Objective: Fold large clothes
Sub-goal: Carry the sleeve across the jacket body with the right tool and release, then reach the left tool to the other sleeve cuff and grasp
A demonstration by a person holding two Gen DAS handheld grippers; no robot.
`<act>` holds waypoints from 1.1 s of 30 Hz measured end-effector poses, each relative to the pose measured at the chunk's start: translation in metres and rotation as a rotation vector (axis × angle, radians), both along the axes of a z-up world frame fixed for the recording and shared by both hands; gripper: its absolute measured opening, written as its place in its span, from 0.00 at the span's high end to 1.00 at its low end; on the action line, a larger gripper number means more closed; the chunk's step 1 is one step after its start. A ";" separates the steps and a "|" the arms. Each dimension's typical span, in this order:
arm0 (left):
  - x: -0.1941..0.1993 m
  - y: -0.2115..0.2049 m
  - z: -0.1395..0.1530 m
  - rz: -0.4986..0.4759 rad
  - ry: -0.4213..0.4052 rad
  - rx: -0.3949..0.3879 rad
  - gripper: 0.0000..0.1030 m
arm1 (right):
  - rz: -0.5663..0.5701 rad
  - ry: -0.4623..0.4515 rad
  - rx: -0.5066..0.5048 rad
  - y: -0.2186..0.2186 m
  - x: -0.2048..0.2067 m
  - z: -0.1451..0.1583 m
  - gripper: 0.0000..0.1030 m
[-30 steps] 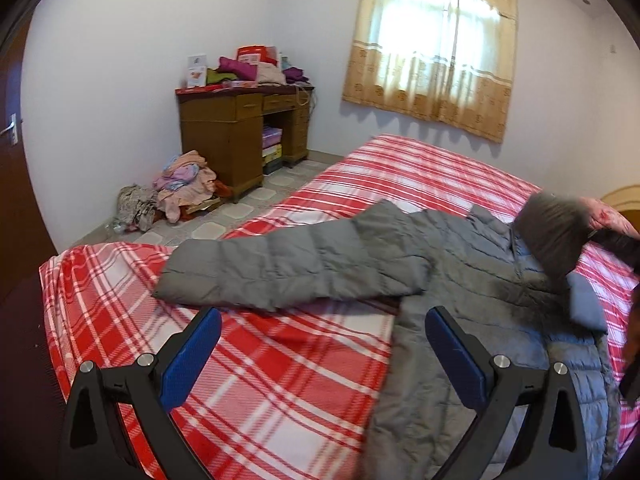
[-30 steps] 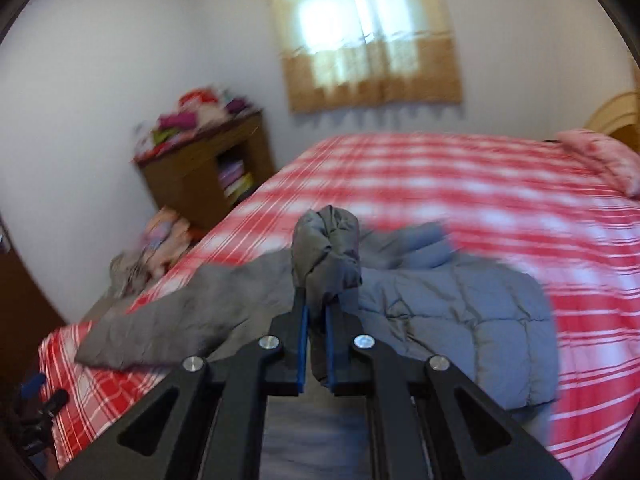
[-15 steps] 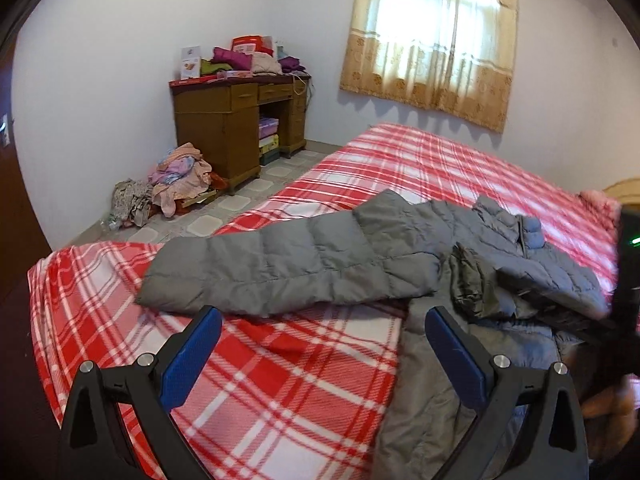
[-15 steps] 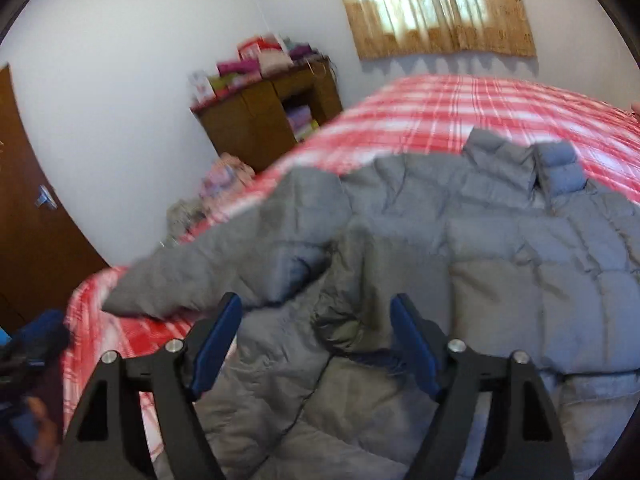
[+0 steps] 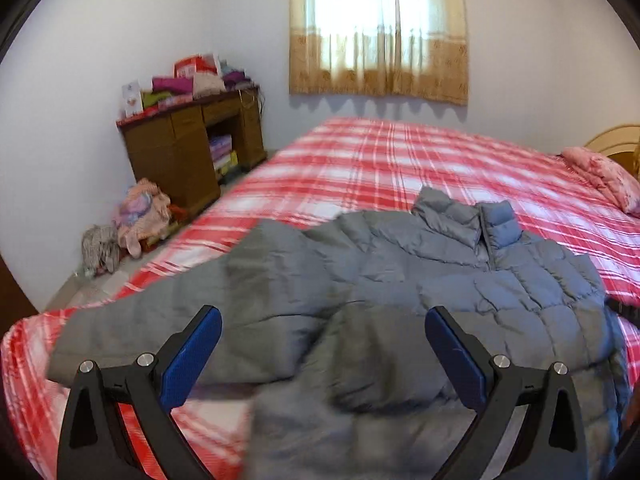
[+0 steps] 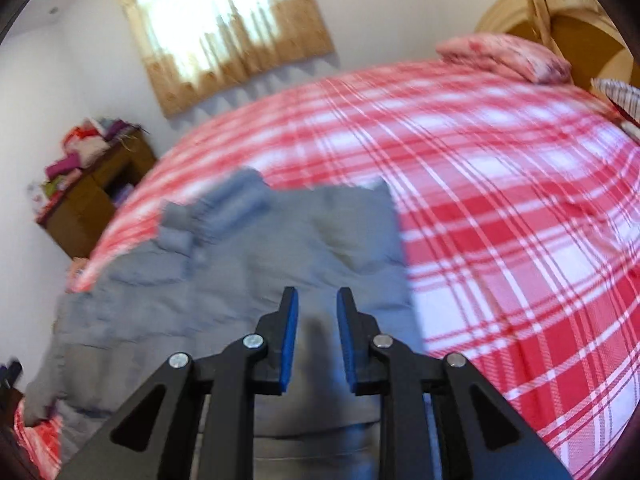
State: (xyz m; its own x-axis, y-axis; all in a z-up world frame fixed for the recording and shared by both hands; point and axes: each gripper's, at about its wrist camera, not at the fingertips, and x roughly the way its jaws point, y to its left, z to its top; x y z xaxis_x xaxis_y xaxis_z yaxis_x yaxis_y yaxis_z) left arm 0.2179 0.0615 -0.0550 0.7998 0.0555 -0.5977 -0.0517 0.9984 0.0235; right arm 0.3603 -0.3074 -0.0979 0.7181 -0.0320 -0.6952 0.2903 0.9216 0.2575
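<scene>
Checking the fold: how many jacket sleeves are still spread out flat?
1. One sleeve stretches left across the bed. The other lies folded over the jacket front.

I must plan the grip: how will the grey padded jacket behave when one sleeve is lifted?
The jacket looks quilted and puffy, so probably light yet bulky. It lies creased on the bed, so it will likely droop and spring back somewhat.

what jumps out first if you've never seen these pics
A grey puffer jacket lies spread on the near end of a bed with a red-and-white plaid cover, one sleeve stretched out to the left. Behind it a curtained window glows, and a wooden desk piled with clothes stands by the left wall.
</scene>
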 end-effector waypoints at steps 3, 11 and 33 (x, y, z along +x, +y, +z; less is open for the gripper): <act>0.027 -0.018 -0.025 0.056 0.054 0.042 0.01 | -0.008 0.044 0.041 -0.014 -0.009 -0.023 0.77; 0.048 -0.028 -0.089 0.139 0.172 0.130 0.01 | -0.003 0.022 0.056 -0.017 -0.018 -0.037 0.80; -0.038 0.179 -0.028 0.461 0.094 -0.088 0.01 | 0.010 0.060 -0.162 0.012 -0.015 -0.023 0.69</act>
State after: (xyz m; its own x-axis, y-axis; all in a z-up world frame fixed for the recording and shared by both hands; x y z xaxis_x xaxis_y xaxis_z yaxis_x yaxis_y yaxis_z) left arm 0.1803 0.2404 -0.0834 0.6463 0.3377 -0.6843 -0.4911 0.8704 -0.0343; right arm 0.3451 -0.2955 -0.1207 0.6767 -0.1402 -0.7228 0.2915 0.9525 0.0882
